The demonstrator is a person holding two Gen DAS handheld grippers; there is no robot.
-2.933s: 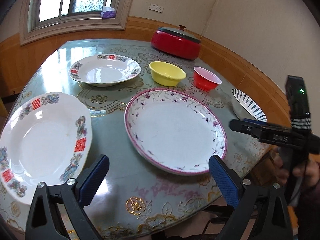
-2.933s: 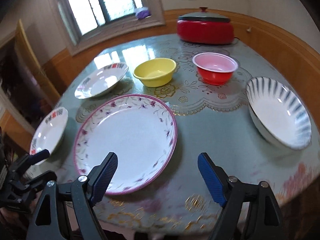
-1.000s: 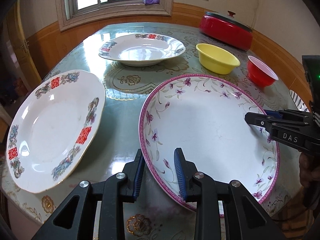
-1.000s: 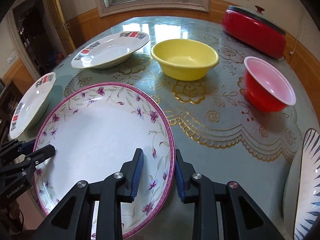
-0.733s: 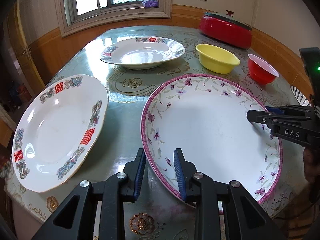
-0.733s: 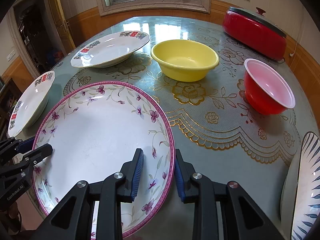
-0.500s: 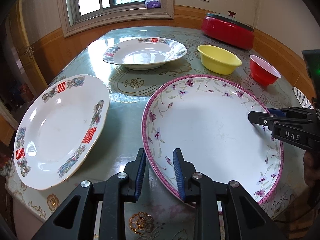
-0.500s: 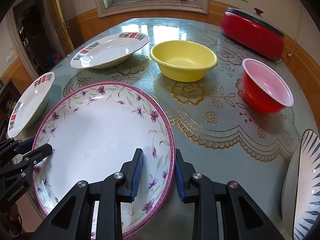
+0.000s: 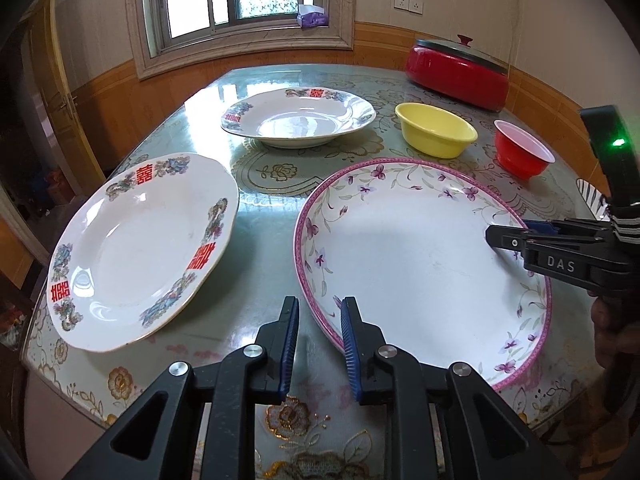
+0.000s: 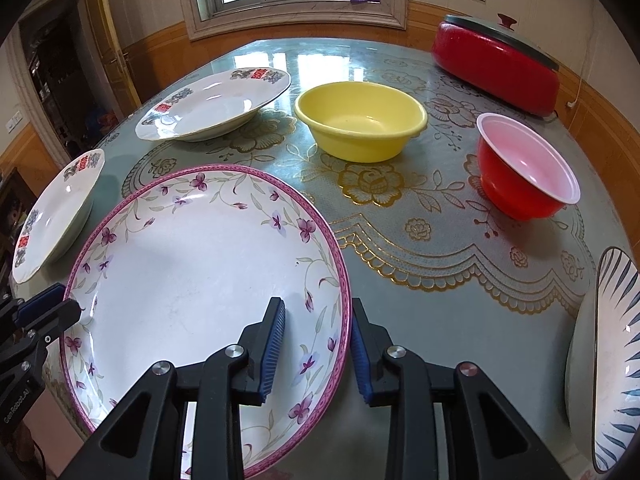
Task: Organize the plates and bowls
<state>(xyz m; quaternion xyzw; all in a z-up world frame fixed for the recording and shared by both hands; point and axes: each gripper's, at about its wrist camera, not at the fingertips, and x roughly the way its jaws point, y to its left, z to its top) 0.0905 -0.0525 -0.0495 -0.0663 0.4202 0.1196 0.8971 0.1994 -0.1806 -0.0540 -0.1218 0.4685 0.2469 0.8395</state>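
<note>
A large pink-rimmed flowered plate (image 9: 420, 264) (image 10: 192, 264) lies near the table's front. My left gripper (image 9: 318, 304) (image 10: 56, 304) has the plate's left rim between its blue pads, and its jaws are still closing on it. On the opposite rim my right gripper (image 10: 316, 304) (image 9: 496, 236) is shut, one pad inside the plate and one outside. Two white plates with red characters lie to the left (image 9: 140, 252) (image 10: 52, 216) and at the back (image 9: 298, 120) (image 10: 212, 104). Behind stand a yellow bowl (image 9: 436, 130) (image 10: 360, 124) and a red bowl (image 9: 520, 156) (image 10: 524, 168).
A blue-striped white bowl (image 10: 612, 360) sits at the right edge of the glass-topped round table (image 9: 260, 264). A lidded red pot (image 9: 456, 72) (image 10: 496, 52) stands at the back right by the wall. A hand (image 9: 612, 328) holds the right gripper's handle.
Both grippers came down from wide open above the table and closed over opposite rims of the flowered plate. In the last second the left jaws narrowed further and the left view drew back slightly.
</note>
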